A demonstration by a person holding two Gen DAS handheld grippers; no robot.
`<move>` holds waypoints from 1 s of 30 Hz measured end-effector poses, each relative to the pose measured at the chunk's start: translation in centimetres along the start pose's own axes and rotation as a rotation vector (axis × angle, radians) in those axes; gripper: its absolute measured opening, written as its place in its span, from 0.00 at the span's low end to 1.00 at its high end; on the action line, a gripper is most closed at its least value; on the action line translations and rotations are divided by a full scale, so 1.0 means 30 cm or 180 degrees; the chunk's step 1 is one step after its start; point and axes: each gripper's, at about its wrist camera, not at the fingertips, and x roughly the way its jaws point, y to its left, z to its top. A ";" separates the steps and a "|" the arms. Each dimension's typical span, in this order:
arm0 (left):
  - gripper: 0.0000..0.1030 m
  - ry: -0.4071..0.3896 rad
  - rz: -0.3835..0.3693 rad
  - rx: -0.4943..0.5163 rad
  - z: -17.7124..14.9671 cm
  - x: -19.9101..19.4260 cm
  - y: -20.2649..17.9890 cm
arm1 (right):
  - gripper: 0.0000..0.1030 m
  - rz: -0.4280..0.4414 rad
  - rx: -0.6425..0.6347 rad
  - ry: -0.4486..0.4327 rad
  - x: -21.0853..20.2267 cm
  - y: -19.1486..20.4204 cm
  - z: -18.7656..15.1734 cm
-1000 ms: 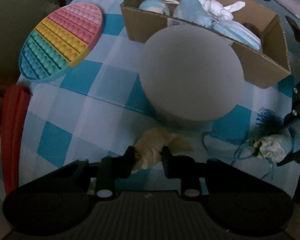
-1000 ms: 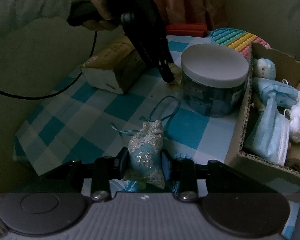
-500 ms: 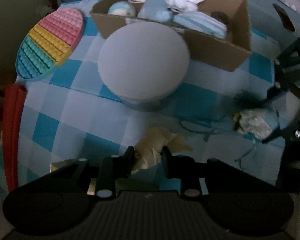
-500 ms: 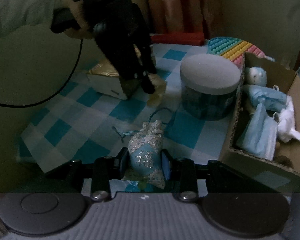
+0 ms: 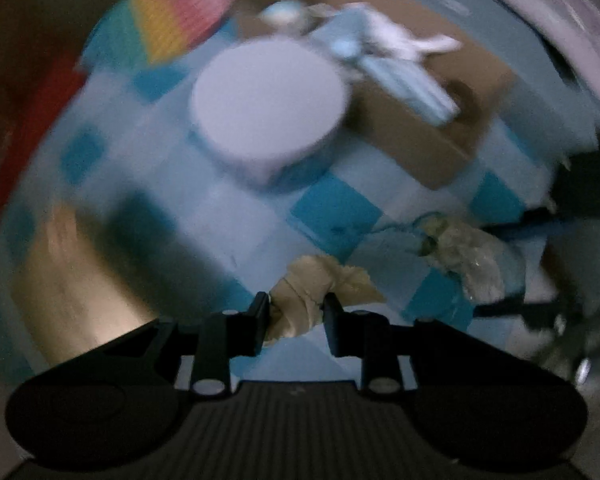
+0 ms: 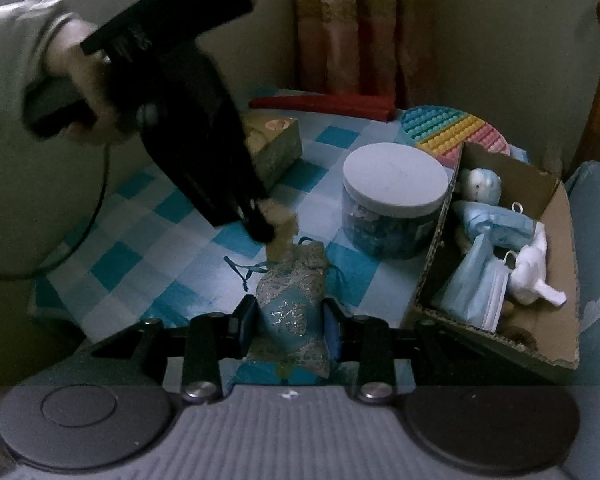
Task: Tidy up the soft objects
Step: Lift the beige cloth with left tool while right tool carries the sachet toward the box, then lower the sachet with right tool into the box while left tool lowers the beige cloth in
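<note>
The left gripper (image 5: 296, 312) is clamped on a beige cloth bundle (image 5: 300, 304), low centre of the left wrist view; the bundle's long axis runs from between the fingers up and to the right, its loose flared end pointing right toward a pale embroidered pouch (image 5: 464, 256) at mid-right. That view is badly motion-blurred, so no fine detail there. In the right wrist view the right gripper (image 6: 290, 328) is clenched on the same blue-and-silver pouch (image 6: 294, 304), low centre of frame, with both pads pressed on its sides. The pouch's long axis runs straight up the frame along the fingers, its gathered neck pointing up and away, teal drawstring (image 6: 244, 270) trailing to the left over the blue checked cloth (image 6: 140, 216). The beige bundle (image 6: 282, 224) hangs just above the pouch's neck, pinched by the black left gripper (image 6: 260, 224) coming down from upper left, held by a hand (image 6: 80, 80) w/ a pale sleeve. A grey-lidded jar (image 6: 394, 176) stands centre-right, touching or just beside the cardboard box (image 6: 432, 264) at right, which holds blue face masks (image 6: 478, 288) and a white soft toy (image 6: 534, 276). A rainbow pop-mat (image 6: 452, 130) lies behind the jar, a gold-patterned box (image 6: 276, 140) at mid-left. No readable writing or brand anywhere; jar label too dim to tell.
</note>
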 end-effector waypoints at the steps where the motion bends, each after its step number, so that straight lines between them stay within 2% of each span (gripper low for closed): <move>1: 0.27 0.0019 -0.0023 -0.0304 -0.009 0.004 0.005 | 0.39 -0.0011 -0.0026 -0.0012 -0.004 0.000 0.000; 2: 0.27 0.0056 -0.0078 -0.0625 -0.023 0.012 0.015 | 0.39 -0.0020 -0.0048 -0.0017 -0.007 0.000 0.000; 4: 0.27 0.0096 -0.0088 -0.1056 -0.058 0.025 0.020 | 0.39 -0.0035 -0.0065 -0.0010 -0.012 -0.004 0.001; 7: 0.27 0.0073 -0.0011 -0.1261 -0.103 0.024 -0.019 | 0.39 0.0009 -0.0077 -0.0006 -0.031 -0.015 0.008; 10: 0.27 0.0062 -0.0050 -0.1389 -0.140 0.010 -0.057 | 0.39 -0.0022 -0.0105 -0.0048 -0.069 -0.030 0.032; 14: 0.27 -0.0011 -0.0063 -0.1462 -0.170 -0.019 -0.097 | 0.39 -0.0147 -0.0201 -0.0169 -0.138 -0.061 0.083; 19: 0.27 -0.0070 -0.0019 -0.1501 -0.172 -0.037 -0.114 | 0.39 -0.0475 -0.0264 -0.0261 -0.178 -0.145 0.163; 22: 0.27 -0.0154 -0.0037 -0.1489 -0.150 -0.046 -0.123 | 0.39 -0.0646 -0.0173 -0.0223 -0.163 -0.215 0.193; 30: 0.27 -0.0393 -0.0069 -0.1396 -0.083 -0.112 -0.143 | 0.39 -0.0843 0.0048 -0.0064 -0.100 -0.362 0.229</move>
